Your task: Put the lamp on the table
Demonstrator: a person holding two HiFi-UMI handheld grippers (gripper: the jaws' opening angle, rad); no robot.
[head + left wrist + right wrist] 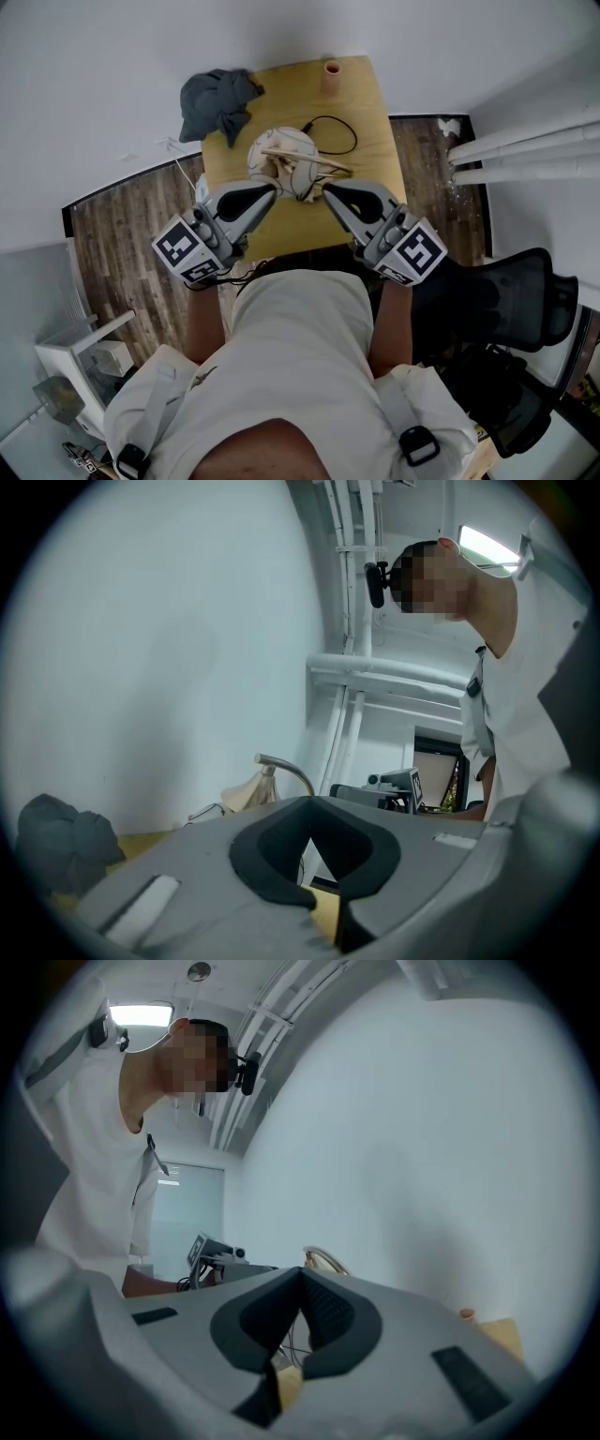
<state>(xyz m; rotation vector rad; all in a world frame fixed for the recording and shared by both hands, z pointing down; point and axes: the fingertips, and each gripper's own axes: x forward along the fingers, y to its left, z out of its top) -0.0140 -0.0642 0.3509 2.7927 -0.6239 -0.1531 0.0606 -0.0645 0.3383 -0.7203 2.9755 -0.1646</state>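
Our left gripper (270,188) and right gripper (328,188) each have their jaws pressed together on nothing, and their tips angle toward each other at mid-frame in the head view. Just beyond the tips, between them, the small lamp with a cream round shade, curved metal neck and wooden struts (286,156) sits on the pale wooden table (375,141) in the upper centre. We cannot tell whether it is upright or tipped. Its thin black cord (339,129) loops toward the upper right.

We judge the lamp to be light and the shade thin and easily dented. We would grip the stiff neck or a strut and mind the trailing cord.
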